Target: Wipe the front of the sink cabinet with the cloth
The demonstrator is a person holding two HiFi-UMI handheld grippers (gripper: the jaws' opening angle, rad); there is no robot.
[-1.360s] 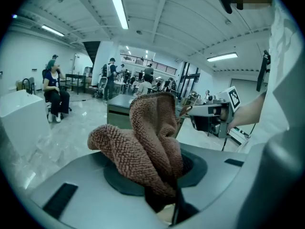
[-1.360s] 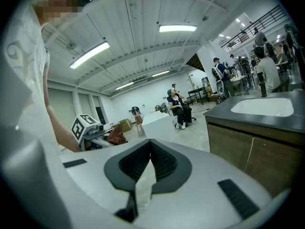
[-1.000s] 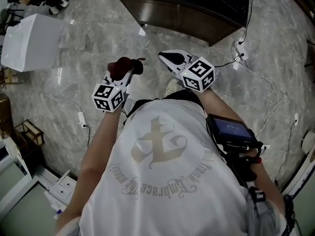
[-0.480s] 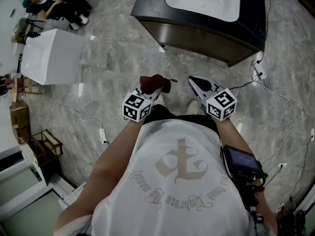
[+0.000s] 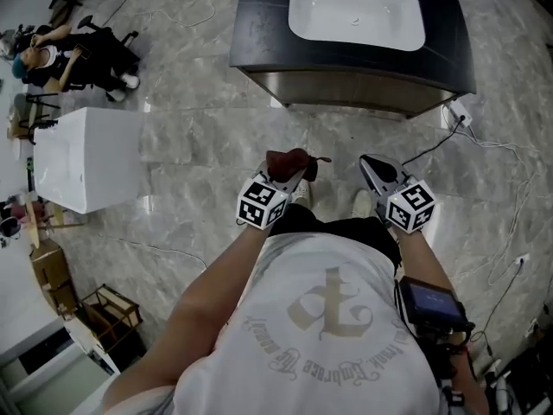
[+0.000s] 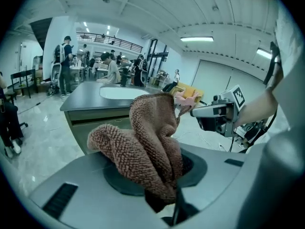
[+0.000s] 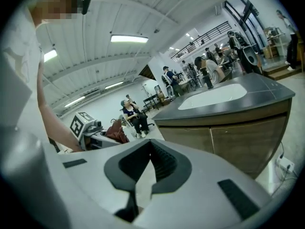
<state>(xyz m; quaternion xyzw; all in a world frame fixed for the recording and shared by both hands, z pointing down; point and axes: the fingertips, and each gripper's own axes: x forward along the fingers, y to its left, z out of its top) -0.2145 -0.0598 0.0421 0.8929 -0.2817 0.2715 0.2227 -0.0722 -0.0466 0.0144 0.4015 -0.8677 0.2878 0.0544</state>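
1. A person (image 5: 320,318) in a white shirt stands on a grey marble floor (image 5: 181,145).
2. The dark sink cabinet (image 5: 346,89), a white basin (image 5: 356,13) set in its counter, stands on the far side, its front well apart from both tools.
3. The left gripper (image 5: 290,178) has its fingers clenched on the brown cloth (image 5: 289,161), held in the air.
4. The right gripper (image 5: 371,166), just to its right, has its fingers pressed together on nothing.
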